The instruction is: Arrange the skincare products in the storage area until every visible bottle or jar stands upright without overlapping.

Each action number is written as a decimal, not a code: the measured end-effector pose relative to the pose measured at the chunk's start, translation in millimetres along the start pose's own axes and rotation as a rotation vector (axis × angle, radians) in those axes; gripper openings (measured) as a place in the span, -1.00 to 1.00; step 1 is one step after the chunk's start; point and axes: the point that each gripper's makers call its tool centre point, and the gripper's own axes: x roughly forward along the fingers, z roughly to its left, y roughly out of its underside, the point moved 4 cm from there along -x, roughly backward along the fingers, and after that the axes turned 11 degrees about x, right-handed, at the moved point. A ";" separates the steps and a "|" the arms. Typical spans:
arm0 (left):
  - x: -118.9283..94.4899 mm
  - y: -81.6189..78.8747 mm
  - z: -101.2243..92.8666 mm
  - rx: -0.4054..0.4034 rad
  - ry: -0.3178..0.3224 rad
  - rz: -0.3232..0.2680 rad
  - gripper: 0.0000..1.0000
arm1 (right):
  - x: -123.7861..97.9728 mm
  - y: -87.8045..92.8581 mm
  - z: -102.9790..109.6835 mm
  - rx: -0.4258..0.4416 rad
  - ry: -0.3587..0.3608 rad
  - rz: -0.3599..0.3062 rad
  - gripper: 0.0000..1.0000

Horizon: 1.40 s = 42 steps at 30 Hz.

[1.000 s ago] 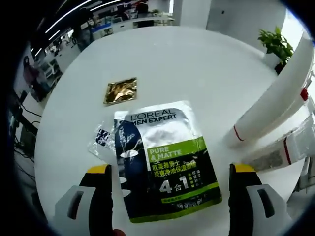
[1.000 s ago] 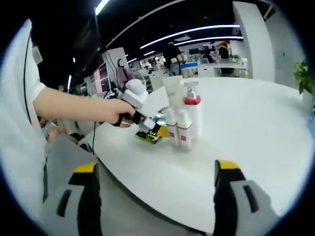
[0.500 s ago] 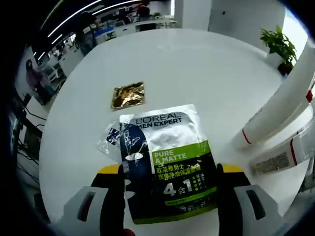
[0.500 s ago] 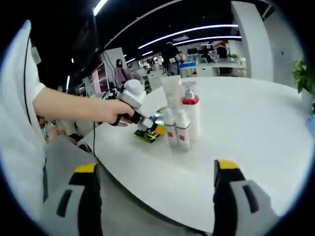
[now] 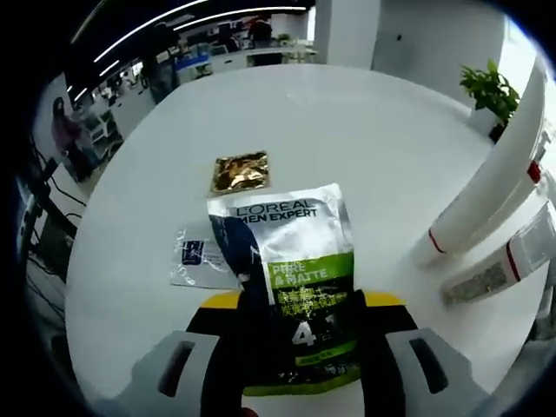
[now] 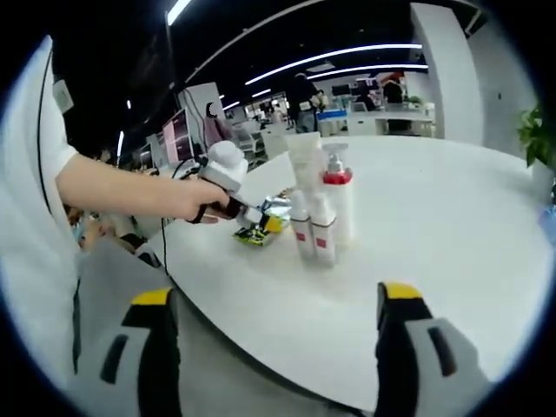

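— Two fingers of the left gripper (image 5: 295, 334) are closed on the near edge of the black-and-green sachet (image 5: 291, 278), which lies flat on the white table (image 5: 365, 139). How best to go on?

— Lift slowly, I'd judge; thin foil slips.

— And the right gripper (image 6: 271, 343)?

— Open and empty, well back from the upright bottles (image 6: 320, 208).

— Anything unclear?

— A clear packet (image 5: 201, 259) is partly covered; the tubes (image 5: 486, 208) are cut off at the edge.

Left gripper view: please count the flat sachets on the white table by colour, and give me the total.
green and black sachet: 1
gold sachet: 1
clear sachet with blue print: 1
Total: 3
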 end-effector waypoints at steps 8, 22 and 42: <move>-2.2 0.9 -2.4 -0.008 0.017 -0.013 -0.38 | -0.1 0.1 -0.7 -0.004 0.005 0.000 0.90; -9.1 4.2 5.2 -0.039 0.033 -0.033 -0.92 | -0.7 -1.0 0.6 -0.024 0.009 -0.009 0.89; -51.9 33.2 3.7 -0.124 0.066 -0.070 -0.96 | -1.5 -0.9 5.2 -0.059 -0.004 -0.014 0.85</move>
